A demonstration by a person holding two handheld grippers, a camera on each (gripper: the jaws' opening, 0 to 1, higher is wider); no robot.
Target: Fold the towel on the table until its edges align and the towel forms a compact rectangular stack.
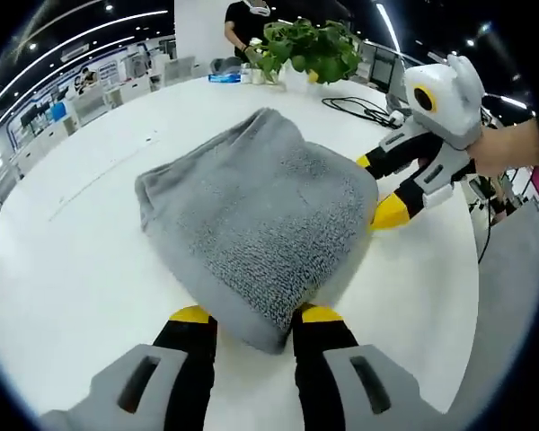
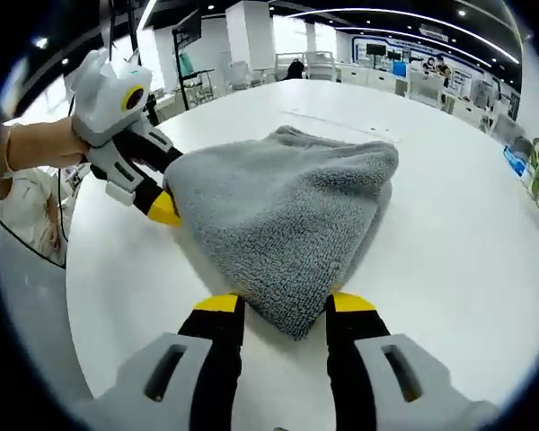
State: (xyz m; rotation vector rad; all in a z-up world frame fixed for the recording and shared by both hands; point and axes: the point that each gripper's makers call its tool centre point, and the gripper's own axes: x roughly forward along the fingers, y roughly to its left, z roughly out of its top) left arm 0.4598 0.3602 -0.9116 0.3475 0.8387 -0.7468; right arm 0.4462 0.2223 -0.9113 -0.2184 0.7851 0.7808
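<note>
A grey towel [image 1: 251,211] lies folded in a thick bundle on the round white table [image 1: 81,269]. My left gripper [image 1: 256,316] stands open at the near edge, a towel corner lying between its yellow fingertips [image 1: 190,314]. At the towel's right corner is my right gripper [image 1: 382,189], its jaws apart around the edge. In the right gripper view the towel [image 2: 287,211] tapers to a corner that rests between my right gripper's [image 2: 286,305] open fingertips [image 2: 352,303]. At the towel's left edge is my left gripper [image 2: 153,193], held by a hand.
A potted green plant [image 1: 310,49], a black cable [image 1: 364,109] and a blue packet [image 1: 225,78] sit at the far side of the table. A person [image 1: 247,22] stands behind them. The table rim [image 2: 72,269] runs close on the left of the right gripper view.
</note>
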